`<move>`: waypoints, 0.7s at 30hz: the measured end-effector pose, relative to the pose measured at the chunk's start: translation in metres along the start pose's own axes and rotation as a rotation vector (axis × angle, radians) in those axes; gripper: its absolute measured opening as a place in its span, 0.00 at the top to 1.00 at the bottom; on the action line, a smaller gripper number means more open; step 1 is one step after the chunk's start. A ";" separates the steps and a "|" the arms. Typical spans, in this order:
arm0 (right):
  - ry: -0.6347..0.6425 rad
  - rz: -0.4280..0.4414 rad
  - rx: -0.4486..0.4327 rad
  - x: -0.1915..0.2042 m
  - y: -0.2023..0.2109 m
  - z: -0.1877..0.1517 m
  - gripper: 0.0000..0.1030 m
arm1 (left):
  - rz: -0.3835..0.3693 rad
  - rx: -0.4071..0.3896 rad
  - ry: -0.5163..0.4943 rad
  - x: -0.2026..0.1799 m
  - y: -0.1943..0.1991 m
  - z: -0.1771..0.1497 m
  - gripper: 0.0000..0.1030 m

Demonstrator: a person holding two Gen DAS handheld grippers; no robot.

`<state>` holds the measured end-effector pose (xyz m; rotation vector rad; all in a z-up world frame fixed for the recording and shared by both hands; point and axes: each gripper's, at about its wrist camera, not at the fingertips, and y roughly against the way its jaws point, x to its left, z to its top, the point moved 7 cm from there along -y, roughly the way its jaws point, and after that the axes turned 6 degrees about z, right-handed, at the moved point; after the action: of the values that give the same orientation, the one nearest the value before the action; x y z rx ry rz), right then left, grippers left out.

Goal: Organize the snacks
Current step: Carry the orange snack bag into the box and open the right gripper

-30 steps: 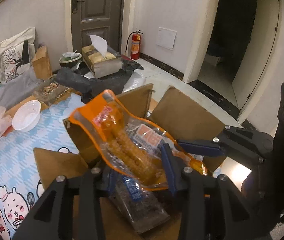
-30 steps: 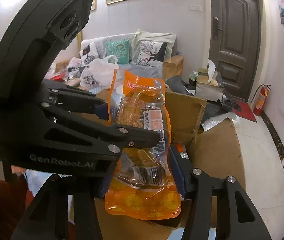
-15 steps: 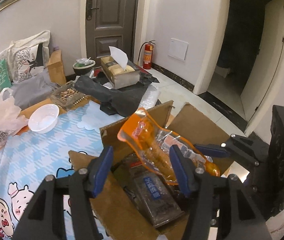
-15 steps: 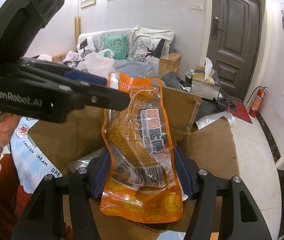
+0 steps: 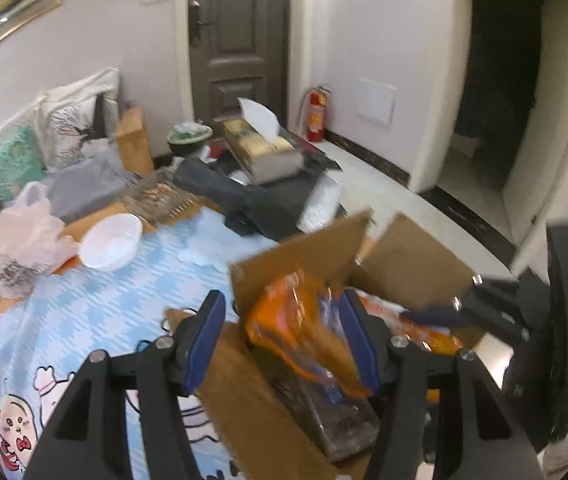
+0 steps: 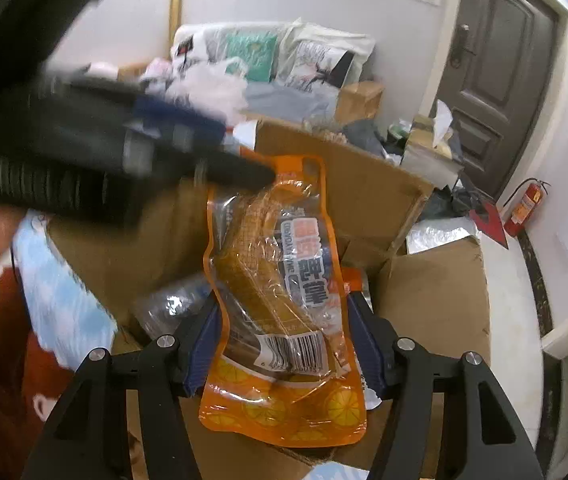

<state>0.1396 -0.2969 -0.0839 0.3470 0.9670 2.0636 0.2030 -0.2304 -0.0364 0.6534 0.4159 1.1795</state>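
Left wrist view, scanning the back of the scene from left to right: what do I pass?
Pink plastic bag → white round bowl → dark bowl with a green rim → tan tissue box → red fire extinguisher.

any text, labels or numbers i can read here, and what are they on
"UPNOYANGYANG", roughly, printed sideways on the orange snack pouch; some letters are uncertain.
Large Chinese characters beside it on the pouch: too distorted to read.
Barcode digits on the pouch: too small and creased.
Fire extinguisher label: too small.
Blue tablecloth: cartoon figures, no legible words.
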 end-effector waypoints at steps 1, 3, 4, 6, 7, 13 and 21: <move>0.024 0.001 0.014 0.003 0.000 -0.002 0.46 | -0.022 0.005 -0.002 -0.001 0.000 0.000 0.47; 0.046 0.002 0.038 0.006 0.000 -0.005 0.46 | -0.050 0.011 -0.014 -0.006 -0.001 -0.002 0.47; 0.049 -0.003 0.037 0.005 0.000 -0.004 0.46 | -0.052 0.014 -0.019 -0.008 -0.002 -0.002 0.47; 0.039 -0.003 0.027 0.003 0.001 -0.001 0.46 | -0.073 0.025 -0.030 -0.014 -0.005 -0.005 0.47; 0.032 0.000 0.017 0.002 0.002 0.000 0.45 | -0.072 0.029 -0.038 -0.016 -0.007 -0.006 0.47; -0.010 -0.025 -0.019 -0.009 0.002 0.004 0.30 | -0.058 0.018 -0.027 -0.012 -0.003 -0.007 0.44; -0.037 -0.044 -0.098 -0.011 0.021 0.011 0.27 | 0.024 -0.089 -0.005 0.001 0.026 -0.011 0.14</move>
<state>0.1408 -0.3080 -0.0602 0.3085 0.8407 2.0498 0.1777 -0.2204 -0.0272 0.5859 0.3502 1.2116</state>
